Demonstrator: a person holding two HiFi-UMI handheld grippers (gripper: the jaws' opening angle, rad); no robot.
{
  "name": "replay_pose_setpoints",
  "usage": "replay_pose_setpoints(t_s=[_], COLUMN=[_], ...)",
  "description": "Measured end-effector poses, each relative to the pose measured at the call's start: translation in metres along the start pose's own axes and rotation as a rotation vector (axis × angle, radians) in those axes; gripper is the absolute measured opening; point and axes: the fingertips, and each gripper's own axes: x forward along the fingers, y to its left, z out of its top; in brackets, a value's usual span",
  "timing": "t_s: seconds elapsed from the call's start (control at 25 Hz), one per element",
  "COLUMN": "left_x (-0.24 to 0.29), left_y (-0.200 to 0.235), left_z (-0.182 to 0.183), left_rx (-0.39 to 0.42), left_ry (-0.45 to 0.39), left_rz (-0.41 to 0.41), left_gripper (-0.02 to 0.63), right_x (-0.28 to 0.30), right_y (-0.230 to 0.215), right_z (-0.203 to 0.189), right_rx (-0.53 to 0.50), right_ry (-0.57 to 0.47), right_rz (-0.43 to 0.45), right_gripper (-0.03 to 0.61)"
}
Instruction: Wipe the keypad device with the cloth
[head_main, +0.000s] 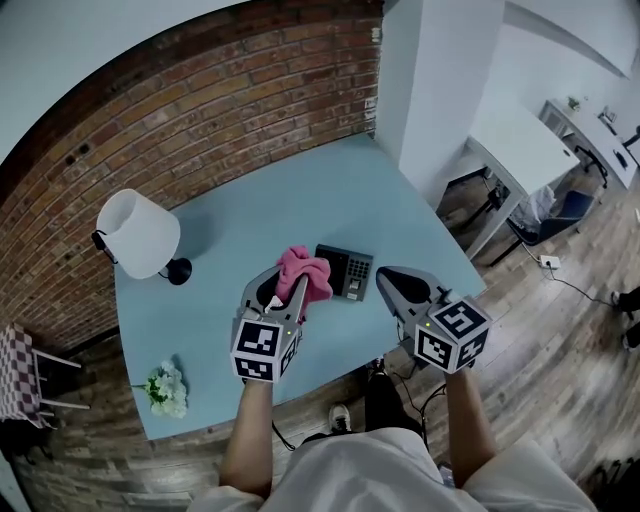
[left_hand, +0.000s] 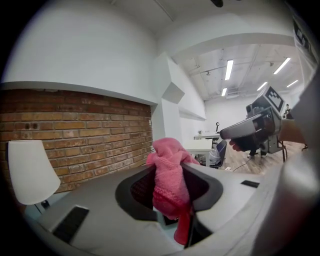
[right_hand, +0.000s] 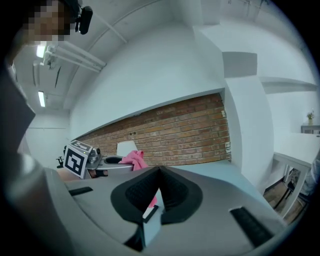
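Count, head view: 1 lamp (head_main: 138, 232), 1 bunch of white flowers (head_main: 166, 391), 1 pink cloth (head_main: 308, 270), 1 keypad device (head_main: 347, 270), 2 grippers. All are on or over one pale blue worktop (head_main: 260, 215).

Lamp: white shade, at the worktop's 9 o'clock side near the brick wall (head_main: 200, 110). Flowers: at the 7 o'clock corner, well apart from everything else.

Left gripper (head_main: 298, 288): fingers (left_hand: 135, 187) are closed on the cloth (left_hand: 169, 175). The left gripper view shows the pink fabric pinched between the dark pads. One bunch stands out past the tips at 12 o'clock and a tail hangs down the gap towards 6 o'clock.

Cloth vs keypad device: the cloth sits at the device's 9 o'clock edge and overlaps that edge in the head view. Contact with the device cannot be confirmed.

Keypad device: dark, lies flat near the worktop's 6 o'clock edge, between the two grippers.

Right gripper (head_main: 386, 277): just beside the device at its 3 o'clock. Its own view shows the fingers (right_hand: 175, 192) meeting at the tips with nothing gripped. A sliver of worktop and pink shows through the slot beneath them. The cloth (right_hand: 132, 159) appears there at 10 o'clock, apart from these fingers.
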Motion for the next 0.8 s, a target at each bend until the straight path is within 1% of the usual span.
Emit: replay_pose_setpoints(t_s=[0.32, 0.4, 0.52, 0.68, 0.8], left_x=[0.064, 0.081, 0.103, 0.128, 0.143], left_y=[0.023, 0.029, 0.035, 0.040, 0.041], left_z=[-0.026, -0.035, -0.052, -0.078, -0.097], left_rx=[-0.034, -0.049, -0.066, -0.085, -0.098], left_ry=[0.056, 0.073, 0.108, 0.162, 0.198], left_rz=[0.020, 0.023, 0.020, 0.016, 0.008], left_gripper=[0.149, 0.149, 0.149, 0.149, 0.150], right_x=[0.066, 0.082, 0.101, 0.118, 0.128], right_y=[-0.056, -0.069, -0.085, -0.108, -0.118], right_z=[-0.048, -0.060, -0.079, -0.104, -0.119], right_rx=[-0.089, -0.098, -0.096, -0.123, -0.118], right_ry=[0.169, 0.204, 0.256, 0.333, 0.369], right_rz=[0.000, 0.004, 0.005, -0.020, -0.018], right_gripper=[0.002, 0.044, 0.044, 0.044, 0.044])
